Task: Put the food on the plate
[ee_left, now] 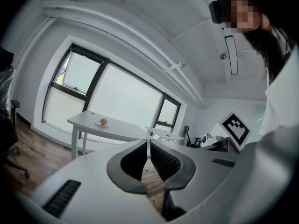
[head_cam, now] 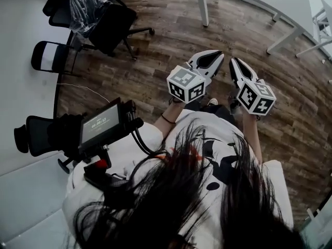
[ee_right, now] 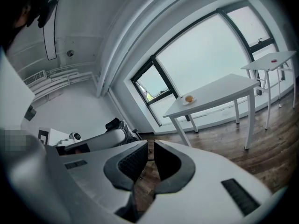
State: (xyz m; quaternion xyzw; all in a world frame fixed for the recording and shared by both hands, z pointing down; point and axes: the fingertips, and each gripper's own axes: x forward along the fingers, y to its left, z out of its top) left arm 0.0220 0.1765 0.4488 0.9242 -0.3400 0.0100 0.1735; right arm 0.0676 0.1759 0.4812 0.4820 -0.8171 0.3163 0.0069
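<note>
Approach, nothing grasped yet
Left gripper point(ee_left: 147, 142), right gripper point(ee_right: 150, 143) clenched empty (tips together); food point(ee_left: 103, 121) waits on a table point(ee_left: 126, 130) far ahead, so walking closer likely comes next.

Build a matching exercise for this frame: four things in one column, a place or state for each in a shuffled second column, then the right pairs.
Things
1. left gripper
2. orange food
3. plastic-wrapped chair
4. small screen

Places or states
A. switched on, lit
B. on the plate on the white table
C. jaws together, nothing between them
D. standing on the wood floor

Pairs: 1-C, 2-B, 3-D, 4-A
</note>
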